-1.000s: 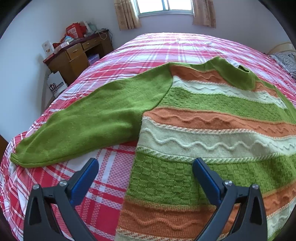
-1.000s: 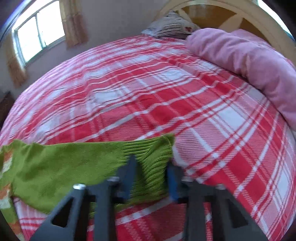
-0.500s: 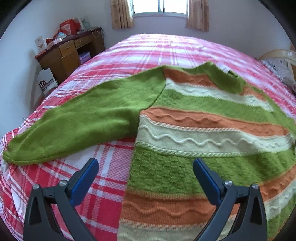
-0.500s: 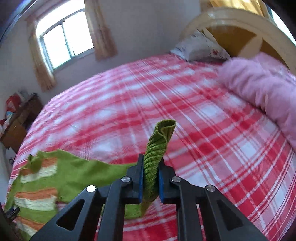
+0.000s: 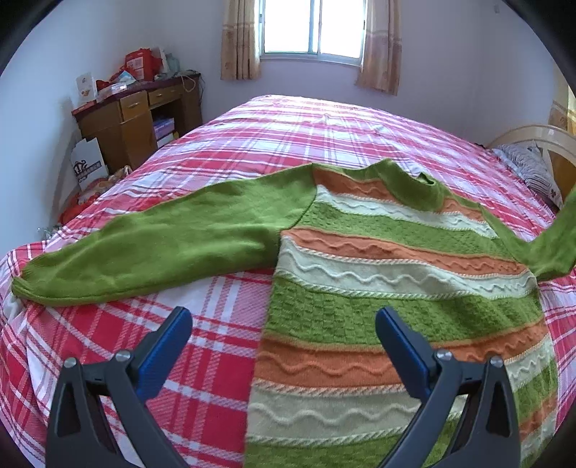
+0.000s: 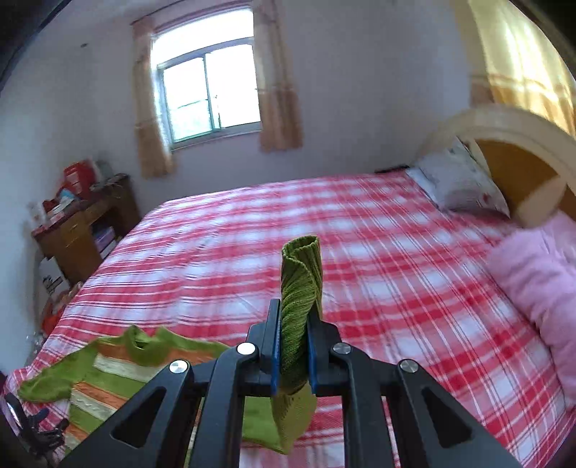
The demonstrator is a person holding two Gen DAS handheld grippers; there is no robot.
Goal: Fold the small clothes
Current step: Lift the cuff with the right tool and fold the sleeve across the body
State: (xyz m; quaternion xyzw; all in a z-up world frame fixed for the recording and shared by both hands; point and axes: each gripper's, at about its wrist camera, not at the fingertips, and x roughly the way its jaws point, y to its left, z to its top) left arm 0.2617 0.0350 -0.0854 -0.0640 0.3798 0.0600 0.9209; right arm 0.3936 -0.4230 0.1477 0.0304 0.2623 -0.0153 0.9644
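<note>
Striped sweater (image 5: pixel 392 288) (green, orange, cream bands) lies flat on the bed (image 5: pixel 295 129), front up, collar toward the window (image 5: pixel 311 27). Its left sleeve (image 5: pixel 158 248) is spread out to the side on the red plaid cover, cuff near the bed edge. The other sleeve (image 5: pixel 550 244) rises off the bed at the right edge of the left wrist view.

Right tool (image 6: pixel 293 345) clenched on the ribbed cuff (image 6: pixel 300 284) of that lifted sleeve; cuff pinched between the blue pads (image 6: pixel 275 351) and sticking up past the tips, the rest of the sleeve drooping below the tool toward the sweater body (image 6: pixel 108 378).

Left tool (image 5: pixel 284 345) released, jaws wide apart, hovering low over the sweater's hem side: one blue pad over the bare plaid, the other over the knit (contact with the fabric can't be told).

Around: pink blanket (image 6: pixel 536 280) and a pillow (image 6: pixel 457 187) by the curved headboard (image 6: pixel 504 122), wooden surface (image 5: pixel 144 118) with cluttered boxes and bags on top beside the bed, curtains (image 5: pixel 239 39) flanking the window. Right wrist view is motion-blurred.
</note>
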